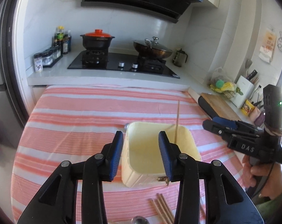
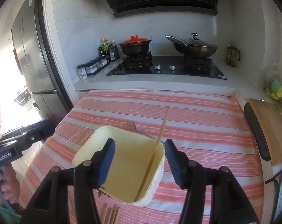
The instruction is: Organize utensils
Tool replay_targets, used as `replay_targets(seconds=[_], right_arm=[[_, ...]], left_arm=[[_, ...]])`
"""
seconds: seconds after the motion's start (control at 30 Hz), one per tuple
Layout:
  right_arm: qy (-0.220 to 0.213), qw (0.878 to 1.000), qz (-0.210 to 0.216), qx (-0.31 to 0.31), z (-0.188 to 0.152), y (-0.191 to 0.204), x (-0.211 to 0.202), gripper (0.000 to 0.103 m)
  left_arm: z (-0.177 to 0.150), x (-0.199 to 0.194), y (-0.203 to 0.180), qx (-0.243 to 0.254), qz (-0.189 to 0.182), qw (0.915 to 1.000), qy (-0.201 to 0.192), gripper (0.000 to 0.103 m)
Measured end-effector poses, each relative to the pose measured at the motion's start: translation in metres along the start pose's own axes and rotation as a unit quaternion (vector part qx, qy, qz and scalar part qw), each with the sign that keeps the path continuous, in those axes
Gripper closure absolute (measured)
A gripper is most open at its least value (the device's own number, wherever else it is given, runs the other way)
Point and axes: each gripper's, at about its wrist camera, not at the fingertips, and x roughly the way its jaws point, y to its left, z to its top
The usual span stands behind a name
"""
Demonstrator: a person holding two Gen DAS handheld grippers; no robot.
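Kitchen setting: a gas hob with two covered pots sits on the counter behind a table spread with a pink-and-white striped cloth (image 1: pixel 75 115). A cream, square plastic container (image 1: pixel 185 140) stands open on the cloth near the front edge, with a small brass latch (image 1: pixel 164 179) on its near wall.

Location of utensils: one chopstick (image 2: pixel 155 149) stands tilted inside the container, its lower end in the near right corner and its upper end leaning over the far rim. Several loose chopsticks (image 1: pixel 162 207) lie on the cloth just in front of the container. A metal spoon (image 2: pixel 141 130) lies behind the container; another metal utensil end shows at the bottom edge of the left wrist view.

Tool state: the left gripper (image 1: pixel 141 147) hovers over the container with jaws apart and nothing between the pads. The right gripper (image 2: pixel 140 156) likewise stands apart and empty; the tilted chopstick passes between its fingers in view, untouched.

Handling judgement: the chopsticks appear light, stiff, thin and smooth, likely wood or bamboo. They will tend to roll and pivot in a grip. Take hold near mid-length, pads across the shaft, one at a time. The soft cloth gives little clearance beneath them.
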Motion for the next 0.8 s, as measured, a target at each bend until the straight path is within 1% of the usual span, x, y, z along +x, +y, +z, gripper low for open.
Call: replay_targets(seconds=[0.03, 0.1, 0.23, 0.27, 0.3, 0.47, 0.63, 0.73, 0.8], right_arm=[[-0.003, 1.000, 0.001, 0.002, 0.000, 0.000, -0.004, 0.046], [-0.009, 1.000, 0.006, 0.005, -0.003, -0.002, -0.016, 0.046], [-0.021, 1.000, 0.004, 0.015, -0.021, -0.012, -0.048, 0.046], [-0.023, 1.000, 0.000, 0.017, -0.028, -0.017, -0.055, 0.046], [-0.023, 1.000, -0.007, 0.019, -0.037, -0.022, -0.062, 0.046], [-0.010, 0.998, -0.055, 0.019, -0.093, -0.049, -0.088, 0.046], [0.028, 0.996, -0.081, 0.041, -0.153, -0.081, -0.095, 0.046], [0.050, 0.993, -0.091, 0.056, -0.180, -0.098, -0.088, 0.046], [0.058, 0.992, -0.090, 0.061, -0.191, -0.106, -0.082, 0.046]], left_arm=[[-0.003, -0.005, 0.000, 0.001, 0.002, 1.0000, -0.002, 0.053], [-0.013, -0.018, 0.001, 0.003, 0.003, 1.0000, -0.005, 0.040], [-0.042, -0.043, 0.006, 0.014, 0.012, 0.9998, -0.001, 0.030], [-0.052, -0.049, 0.008, 0.015, 0.018, 0.9997, 0.003, 0.025], [-0.062, -0.053, 0.011, 0.015, 0.026, 0.9995, 0.008, 0.023], [-0.122, -0.064, 0.032, 0.017, 0.074, 0.9959, 0.049, 0.023], [-0.178, -0.061, 0.057, -0.005, 0.110, 0.9899, 0.089, 0.023], [-0.200, -0.059, 0.062, -0.020, 0.117, 0.9875, 0.104, 0.023], [-0.205, -0.058, 0.060, -0.030, 0.116, 0.9872, 0.106, 0.023]])
